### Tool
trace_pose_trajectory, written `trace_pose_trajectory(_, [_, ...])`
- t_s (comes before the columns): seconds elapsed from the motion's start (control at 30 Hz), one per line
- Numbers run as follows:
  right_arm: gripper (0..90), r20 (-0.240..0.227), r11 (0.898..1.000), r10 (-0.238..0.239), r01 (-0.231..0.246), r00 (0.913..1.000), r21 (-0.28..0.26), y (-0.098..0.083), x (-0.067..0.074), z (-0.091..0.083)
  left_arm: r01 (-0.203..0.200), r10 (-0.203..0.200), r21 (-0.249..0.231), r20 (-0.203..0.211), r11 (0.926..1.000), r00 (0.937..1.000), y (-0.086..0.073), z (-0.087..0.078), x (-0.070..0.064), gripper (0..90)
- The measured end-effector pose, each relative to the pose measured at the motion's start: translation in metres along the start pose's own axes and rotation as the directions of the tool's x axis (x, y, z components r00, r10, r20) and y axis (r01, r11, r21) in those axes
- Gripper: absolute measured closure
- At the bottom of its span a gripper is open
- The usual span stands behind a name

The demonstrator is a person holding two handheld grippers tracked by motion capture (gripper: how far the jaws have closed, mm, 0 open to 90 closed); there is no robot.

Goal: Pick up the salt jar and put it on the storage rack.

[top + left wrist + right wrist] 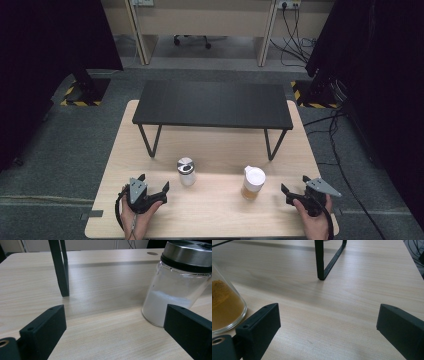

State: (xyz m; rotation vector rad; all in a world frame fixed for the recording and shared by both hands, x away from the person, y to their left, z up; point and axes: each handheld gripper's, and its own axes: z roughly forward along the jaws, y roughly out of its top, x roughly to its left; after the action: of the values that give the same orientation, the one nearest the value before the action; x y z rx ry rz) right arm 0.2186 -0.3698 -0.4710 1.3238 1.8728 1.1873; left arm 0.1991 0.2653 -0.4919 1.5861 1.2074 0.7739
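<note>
Near edge of the worktop (115,220): two hands are resting on it, one toward each near corner, each holding a tool.

Left tool (154,186) is sitting near the near-left corner, jaws standing wide with nothing between them. In the left gripper view the left tool (113,322) is looking across bare wood, both black jaws spread to the frame's sides.

Right tool (295,186) is sitting near the near-right corner, jaws likewise wide and gripping nothing. In the right gripper view the right tool (328,322) is facing open wood between its jaws.

A little farther in, left of centre: a glass jar with a metal lid (186,171) is standing upright, just beyond and to the right of the left tool, apart from it. In the left gripper view the jar (175,290) is showing white powder filling its lower part, beside the right-hand jaw; whether the jaw is touching it I cannot tell.

Right of centre: a white-lidded jar (253,183) is standing upright, holding a yellow-brown content, near the right tool but apart. In the right gripper view it (224,307) is showing at the left edge.

Toward the far edge: a black riser shelf (213,104) is standing on thin legs, spanning most of the worktop's width.
</note>
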Motion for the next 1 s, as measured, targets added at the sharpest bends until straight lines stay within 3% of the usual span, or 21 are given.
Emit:
trace_pose_trajectory(0.4, [5.4, -0.002, 1.000, -0.011, 0.011, 0.9999, 0.001, 0.001, 0.002, 0.001, 0.002, -0.002, -0.002, 0.005, 1.0000, 1.0000, -0.001, -0.001, 0.001, 3.6])
trace_pose_trajectory(0.5, [5.4, -0.003, 1.000, -0.012, 0.012, 0.9999, 0.001, 0.001, 0.002, 0.001, 0.025, -0.025, -0.005, 0.035, 0.9997, 0.9991, -0.001, -0.001, 0.006, 3.1])
trace_pose_trajectory(0.63, [5.4, -0.002, 1.000, -0.012, 0.012, 0.9999, 0.003, 0.001, 0.002, 0.001, -0.004, 0.003, 0.008, 0.065, 1.0000, 0.9979, 0.003, 0.000, 0.008, 2.2])
trace_pose_trajectory(0.73, [5.4, -0.002, 1.000, -0.011, 0.011, 0.9999, 0.000, 0.000, 0.002, 0.001, -0.048, 0.047, 0.012, 0.072, 0.9988, 0.9963, 0.007, -0.002, 0.007, 1.5])
trace_pose_trajectory(0.83, [5.3, -0.004, 1.000, -0.009, 0.009, 0.9999, 0.000, 0.001, 0.001, 0.001, -0.074, 0.071, 0.025, 0.106, 0.9969, 0.9919, 0.009, -0.001, 0.010, 0.6])
trace_pose_trajectory(1.0, [5.3, -0.003, 1.000, -0.013, 0.013, 0.9999, 0.000, 0.000, 0.002, 0.001, -0.087, 0.088, -0.010, 0.154, 0.9962, 0.9842, 0.002, -0.001, 0.016, 0.0])
